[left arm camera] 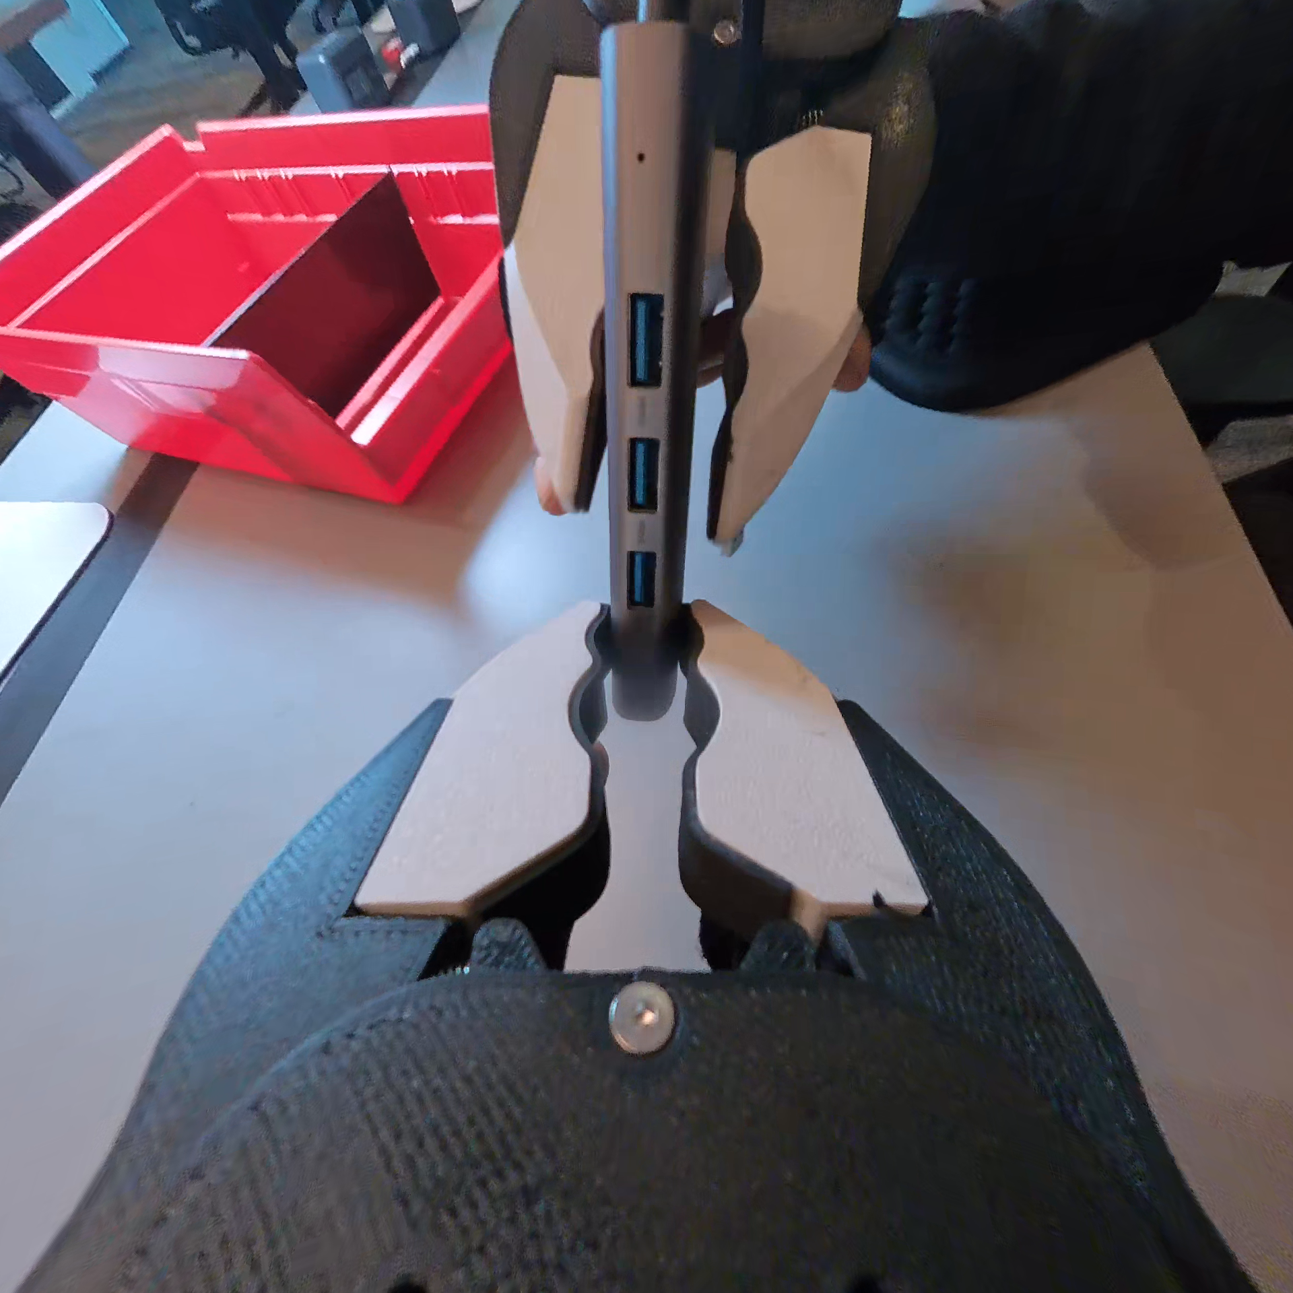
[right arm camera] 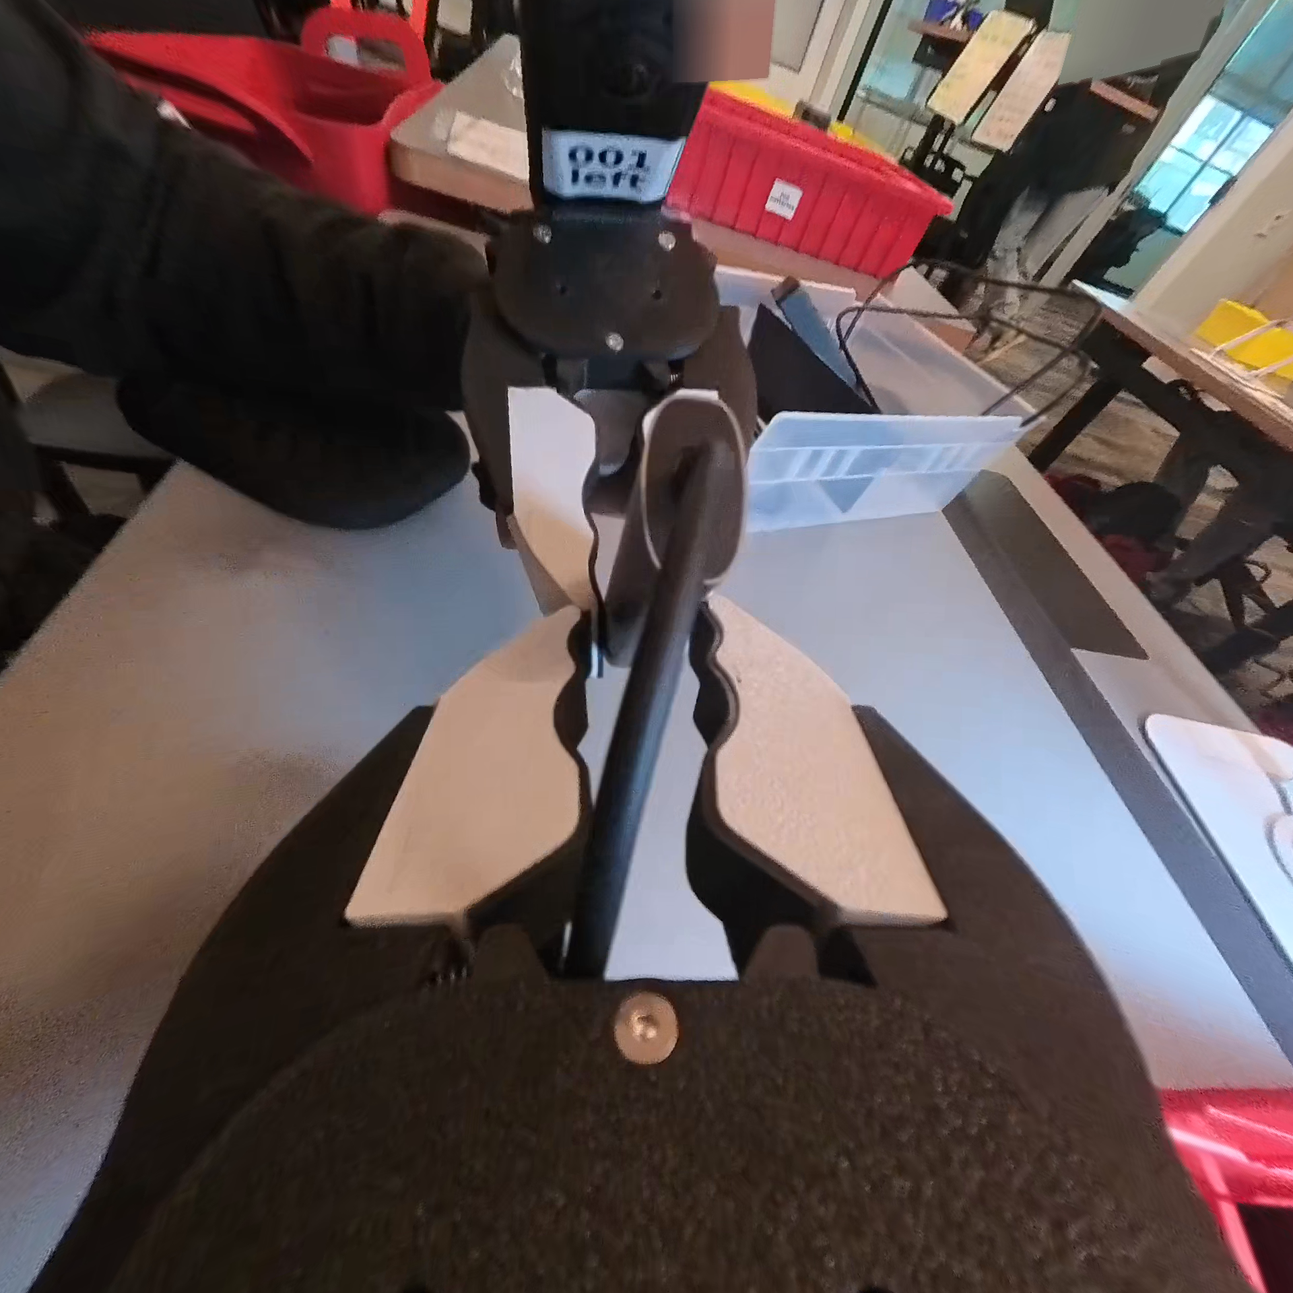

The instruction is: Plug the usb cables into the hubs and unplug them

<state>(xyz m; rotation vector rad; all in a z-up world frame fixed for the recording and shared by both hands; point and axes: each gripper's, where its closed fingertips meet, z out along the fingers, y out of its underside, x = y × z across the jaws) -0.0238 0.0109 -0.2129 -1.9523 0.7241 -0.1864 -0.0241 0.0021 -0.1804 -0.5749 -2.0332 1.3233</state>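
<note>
Hub [left arm camera: 644,392] far end cut off, cable [right arm camera: 633,776] plug hidden

Soft, even daylight is reaching your worktop [left arm camera: 979,630], with bright windows [right arm camera: 1210,140] glowing at two o'clock in the right wrist view. Diffuse shadows are pooling at three o'clock. The red bin [left arm camera: 245,294] is throwing a glossy sheen. Wide-angle distortion is bending the edges, and your near fingers [right arm camera: 490,804] are blurring slightly.
</note>
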